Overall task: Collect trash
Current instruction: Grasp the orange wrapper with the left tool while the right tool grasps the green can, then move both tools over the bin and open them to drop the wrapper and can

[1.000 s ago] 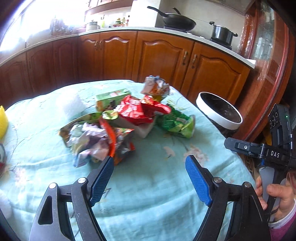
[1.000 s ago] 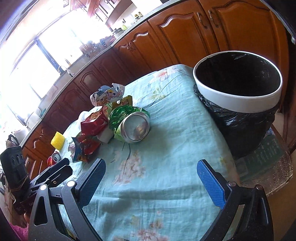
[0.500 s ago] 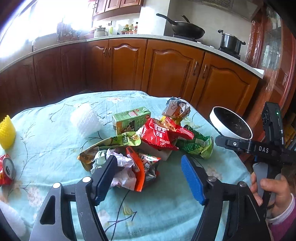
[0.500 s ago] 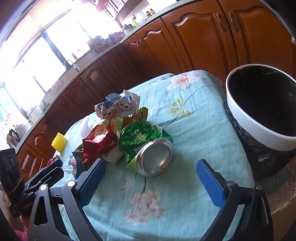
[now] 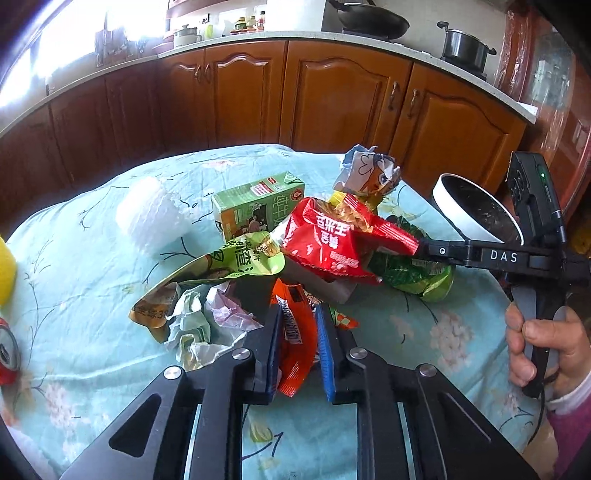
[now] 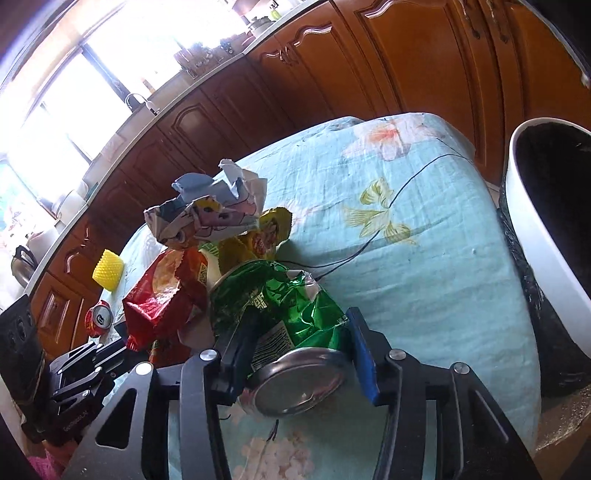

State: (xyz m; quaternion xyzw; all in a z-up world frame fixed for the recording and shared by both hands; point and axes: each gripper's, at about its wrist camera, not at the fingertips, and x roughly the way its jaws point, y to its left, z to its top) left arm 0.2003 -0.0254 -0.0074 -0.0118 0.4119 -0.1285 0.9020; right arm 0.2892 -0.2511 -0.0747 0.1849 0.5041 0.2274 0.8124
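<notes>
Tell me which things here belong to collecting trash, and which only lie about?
For the job: orange wrapper in the left tool; crushed green can in the right tool; red snack bag; green carton; bin.

Lying about: wok; pot; yellow cup.

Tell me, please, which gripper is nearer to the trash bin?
The right gripper, shut on the green can beside the trash bin. The left gripper holds the orange wrapper farther away.
</notes>
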